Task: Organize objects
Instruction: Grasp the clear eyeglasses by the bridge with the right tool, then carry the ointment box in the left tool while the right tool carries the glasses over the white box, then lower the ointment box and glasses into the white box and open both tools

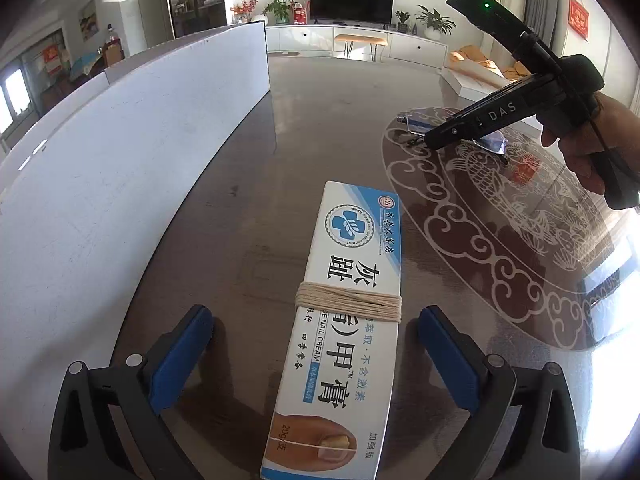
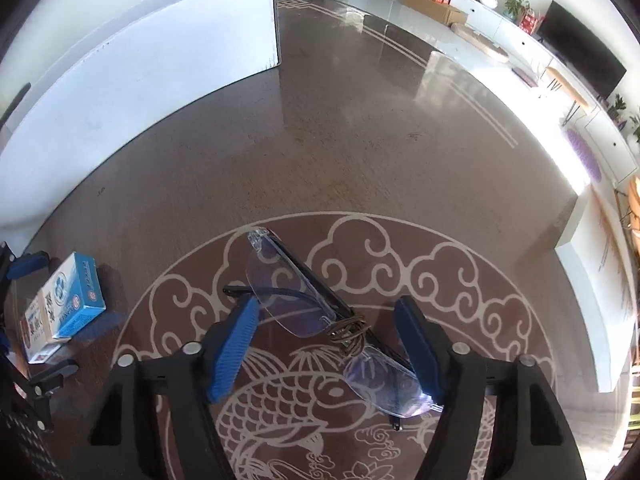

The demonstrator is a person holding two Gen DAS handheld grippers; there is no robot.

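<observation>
Right hand-held gripper (image 2: 326,344) straddles glasses (image 2: 320,316); pads apart, not gripping.

Cream box (image 1: 344,332) near end cut by frame edge, glasses (image 1: 452,132) mostly behind right gripper (image 1: 430,140)

A: Where is free room seen?
B: Bare floor (image 2: 360,140) is left open toward twelve o'clock.
A: What is blocked?
B: Nine to eleven o'clock is closed by the white board (image 2: 140,60); the cream box (image 2: 64,300) lies at nine.
</observation>
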